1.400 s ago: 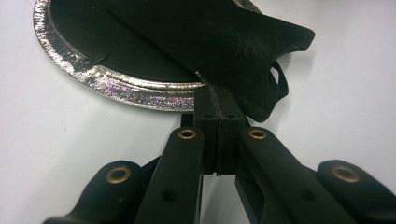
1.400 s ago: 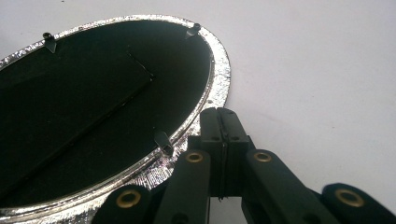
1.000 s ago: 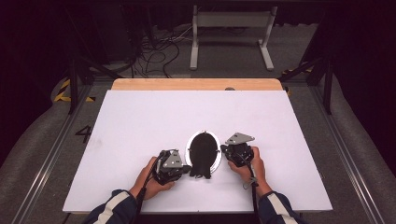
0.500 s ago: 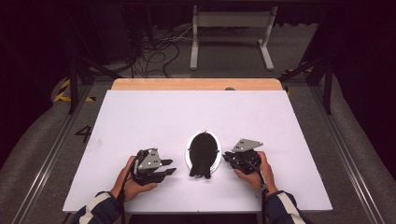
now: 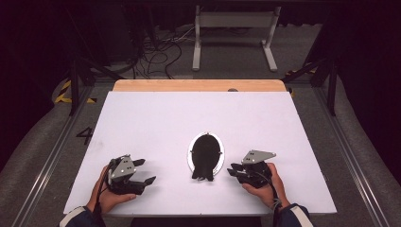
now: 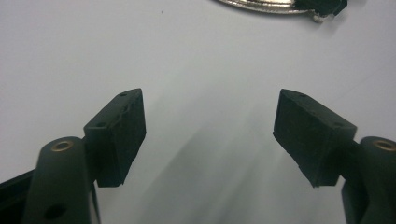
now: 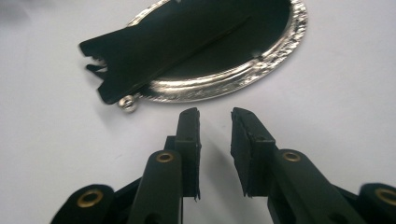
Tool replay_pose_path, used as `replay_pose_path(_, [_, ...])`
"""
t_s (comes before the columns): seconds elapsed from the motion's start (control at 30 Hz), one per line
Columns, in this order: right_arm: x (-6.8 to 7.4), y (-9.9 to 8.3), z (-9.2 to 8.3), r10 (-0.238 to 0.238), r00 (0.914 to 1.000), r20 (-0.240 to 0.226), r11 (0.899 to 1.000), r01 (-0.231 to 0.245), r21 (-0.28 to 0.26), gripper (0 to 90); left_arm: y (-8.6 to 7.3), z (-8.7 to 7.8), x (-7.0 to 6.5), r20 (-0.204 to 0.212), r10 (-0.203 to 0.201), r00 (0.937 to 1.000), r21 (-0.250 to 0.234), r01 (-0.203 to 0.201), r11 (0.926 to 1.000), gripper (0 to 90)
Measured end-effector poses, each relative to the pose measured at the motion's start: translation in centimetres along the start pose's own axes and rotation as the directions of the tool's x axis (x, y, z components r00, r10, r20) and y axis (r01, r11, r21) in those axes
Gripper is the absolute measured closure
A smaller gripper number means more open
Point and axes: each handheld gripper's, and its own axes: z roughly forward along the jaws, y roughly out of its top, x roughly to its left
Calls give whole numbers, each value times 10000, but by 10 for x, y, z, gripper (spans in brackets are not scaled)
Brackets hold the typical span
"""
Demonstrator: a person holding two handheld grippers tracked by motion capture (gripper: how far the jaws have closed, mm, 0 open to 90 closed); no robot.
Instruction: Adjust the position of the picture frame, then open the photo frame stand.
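An oval silver picture frame (image 5: 206,153) lies face down on the white table (image 5: 189,113), its black back and stand flap (image 7: 154,51) up. My left gripper (image 5: 147,171) rests well to the frame's left, and its jaws have just been opening. In the left gripper view they (image 6: 210,126) stand wide with bare table between them, and the frame's rim (image 6: 261,5) shows at the top edge. My right gripper (image 5: 231,169) sits just right of the frame. Its jaws (image 7: 215,114) have just been opening to a narrow gap, empty and short of the rim (image 7: 219,84).
A wooden strip (image 5: 198,85) borders the table's far edge. Beyond it on the dark floor are a metal stand (image 5: 234,28) and loose cables (image 5: 161,52). A painted mark (image 5: 85,135) lies on the floor at the left.
Both hands have drawn back from the frame, the left far to the left, the right a little to the right. Both pairs of jaws went from shut to open.
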Motion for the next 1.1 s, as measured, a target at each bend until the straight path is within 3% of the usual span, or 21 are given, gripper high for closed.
replay_pose_path(0.13, [7,0,1,-14,9994,-333,10000,16,66,723,-8,-5,1,-77,-136,9999,108,137,9998,210])
replay_pose_path(0.23, [13,2,4,-199,9987,-471,9994,212,274,713,-11,-7,2,-179,4,9998,288,1,9996,194])
replay_pose_path(0.33, [20,5,8,-340,9979,-550,9985,364,415,685,-12,-5,5,-795,-7,9968,546,51,9985,191])
replay_pose_path(0.47, [27,10,15,-418,9973,-603,9973,453,585,671,-12,-4,11,-692,-323,9971,388,350,9986,185])
replay_pose_path(0.77, [37,16,20,-538,9957,-750,9933,610,978,665,-11,-5,9,-584,-255,9980,129,263,9996,172])
replay_pose_path(0.87, [40,19,22,-587,9955,-741,9909,671,1169,662,-9,-9,8,-451,-223,9987,-291,210,9994,171])
replay_pose_path(0.97, [39,22,22,-562,9946,-874,9883,679,1369,640,-9,-10,6,-511,-272,9983,-335,256,9991,170])
replay_pose_path(1.1, [47,23,26,-944,9916,-883,9800,1082,1672,627,-8,-10,6,-446,-237,9987,-449,217,9988,169])
